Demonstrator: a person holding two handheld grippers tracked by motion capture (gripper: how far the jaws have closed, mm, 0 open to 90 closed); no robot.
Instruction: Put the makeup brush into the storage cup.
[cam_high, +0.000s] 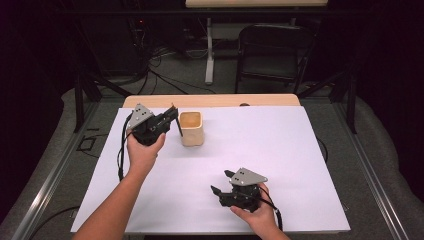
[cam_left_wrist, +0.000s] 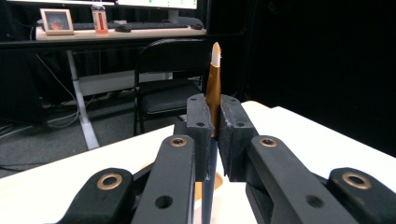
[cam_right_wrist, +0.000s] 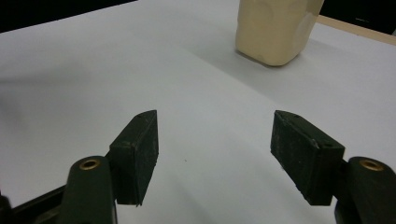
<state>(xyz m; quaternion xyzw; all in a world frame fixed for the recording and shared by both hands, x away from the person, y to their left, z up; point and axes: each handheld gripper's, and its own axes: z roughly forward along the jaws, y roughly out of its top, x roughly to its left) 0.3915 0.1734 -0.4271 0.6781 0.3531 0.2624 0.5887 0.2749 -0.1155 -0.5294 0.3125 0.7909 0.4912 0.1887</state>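
My left gripper (cam_high: 172, 114) is raised over the left back of the white sheet (cam_high: 280, 145), just left of a beige square cup (cam_high: 191, 128). It is shut on a slim pen (cam_left_wrist: 215, 79) with a gold barrel and a white tip. The pen (cam_high: 178, 125) stands between the jaws, and its dark lower end hangs down beside the cup. My right gripper (cam_high: 220, 182) rests low near the front of the sheet, open, with nothing between its pads (cam_right_wrist: 140, 144). From there the cup (cam_right_wrist: 275, 28) stands upright some way ahead on the sheet.
The white sheet covers a wooden table whose far edge (cam_high: 210, 100) shows behind the cup. Beyond the table stand a black folding chair (cam_high: 272, 50) and a desk leg (cam_high: 209, 50), with cables on the floor. A desk (cam_left_wrist: 116, 32) carries a framed picture and a bottle.
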